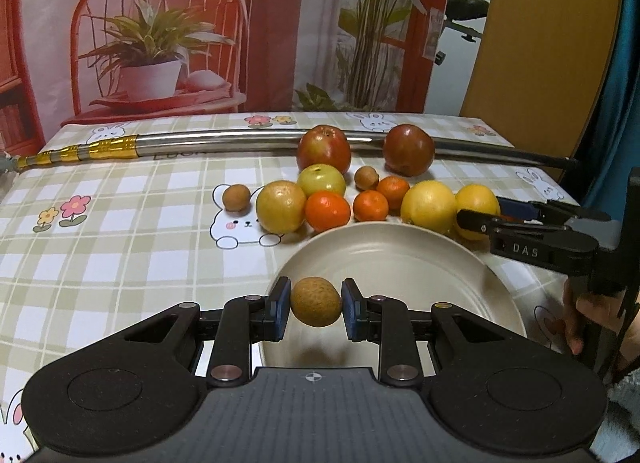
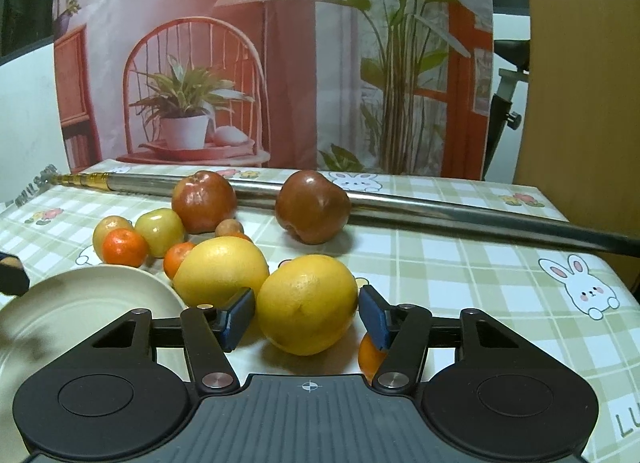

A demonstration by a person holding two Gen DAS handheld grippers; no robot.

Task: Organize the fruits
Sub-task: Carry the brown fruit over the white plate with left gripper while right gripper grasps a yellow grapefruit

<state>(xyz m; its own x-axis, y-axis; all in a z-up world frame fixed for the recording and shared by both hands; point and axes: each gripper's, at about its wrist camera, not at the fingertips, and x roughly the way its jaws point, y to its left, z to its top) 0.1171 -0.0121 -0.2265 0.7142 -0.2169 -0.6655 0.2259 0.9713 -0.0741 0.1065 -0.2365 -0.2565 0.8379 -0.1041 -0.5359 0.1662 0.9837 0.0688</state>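
Note:
My left gripper is shut on a small brown longan, held just over the near rim of the cream plate. The right gripper has its blue pads against both sides of a yellow citrus fruit, which rests on the cloth right of the plate. In the left wrist view the same gripper reaches in from the right around that fruit. A second yellow citrus lies just to its left. A tangerine peeks out under the right finger.
Behind the plate lie two red apples, a green fruit, another yellow citrus, tangerines and two longans. A metal pole crosses the table's back. A person's hand holds the right gripper.

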